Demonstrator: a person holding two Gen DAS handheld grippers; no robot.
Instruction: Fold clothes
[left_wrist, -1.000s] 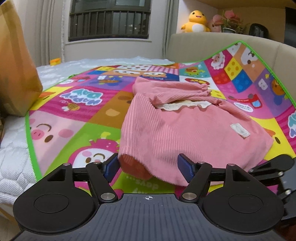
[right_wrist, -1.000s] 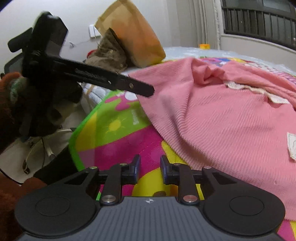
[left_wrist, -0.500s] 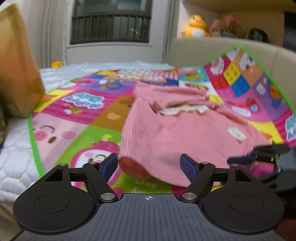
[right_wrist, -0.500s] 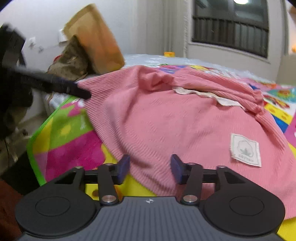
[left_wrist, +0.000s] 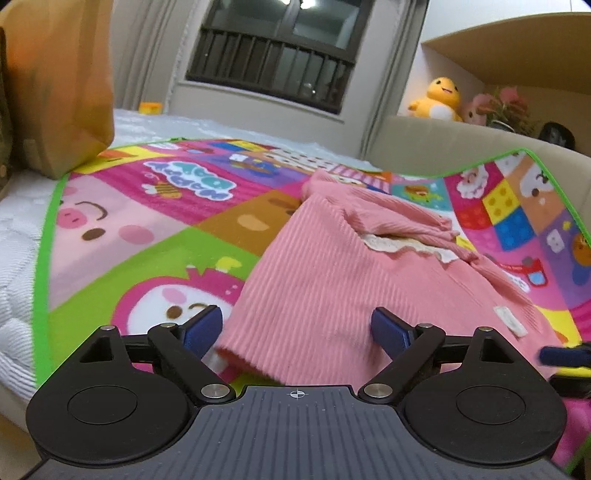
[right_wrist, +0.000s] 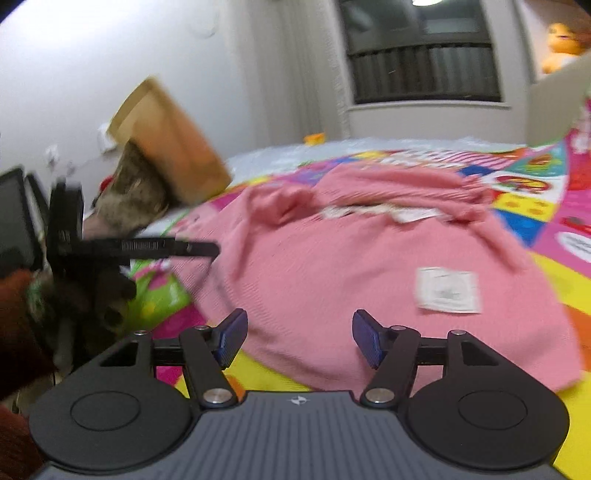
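A pink ribbed garment (left_wrist: 332, 273) lies spread on a colourful play mat (left_wrist: 155, 229), with a lace-trimmed neckline (left_wrist: 402, 245) at its far end and a white label (right_wrist: 448, 290) near its hem. My left gripper (left_wrist: 297, 330) is open, its blue pads on either side of the garment's near left corner, with cloth lying between them. My right gripper (right_wrist: 298, 338) is open too, over the near hem. The other gripper's finger (right_wrist: 166, 248) shows at the left of the right wrist view, by the garment's edge.
The mat covers a white quilted mattress (left_wrist: 18, 236). A tan paper bag (left_wrist: 55, 81) stands at the left. A beige headboard (left_wrist: 443, 147) with a yellow plush duck (left_wrist: 439, 99) lies beyond. A window (left_wrist: 273, 55) is at the back. Dark clutter (right_wrist: 74, 295) sits off the bed's left edge.
Both grippers moved forward to the garment's near hem. The right gripper's jaws opened from nearly shut to wide. The left stayed open and now straddles the corner.
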